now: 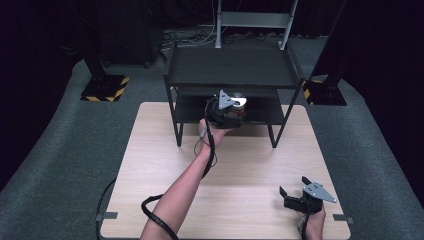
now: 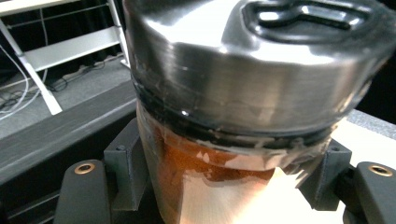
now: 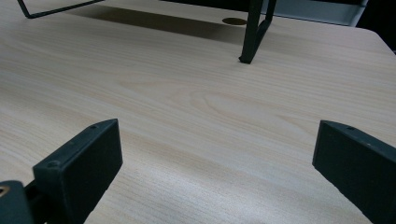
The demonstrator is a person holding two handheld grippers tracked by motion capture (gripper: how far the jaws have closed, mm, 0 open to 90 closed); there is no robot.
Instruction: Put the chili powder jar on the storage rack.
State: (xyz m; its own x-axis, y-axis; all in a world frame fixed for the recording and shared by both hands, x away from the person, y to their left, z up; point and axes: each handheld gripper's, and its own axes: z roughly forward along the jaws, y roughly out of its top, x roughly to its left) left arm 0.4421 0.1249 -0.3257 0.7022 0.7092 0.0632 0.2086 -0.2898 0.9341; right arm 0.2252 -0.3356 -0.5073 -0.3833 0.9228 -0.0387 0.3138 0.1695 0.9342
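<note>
Two grippers are in use. The left gripper [image 1: 235, 111] clamps a jar [image 2: 243, 93] with a metal lid at the lower shelf of the black rack [image 1: 232, 67], toward twelve o'clock; its contents blur. The right gripper [image 1: 296, 187], jaws wide apart and empty, rests at five o'clock on the table [image 1: 250, 165].

High view looking forward and down over table [image 1: 240, 170] and rack [image 1: 230, 67]; left gripper view pressed close against a jar [image 2: 243, 93]; right gripper view low across table toward rack leg [image 3: 252, 32].
</note>
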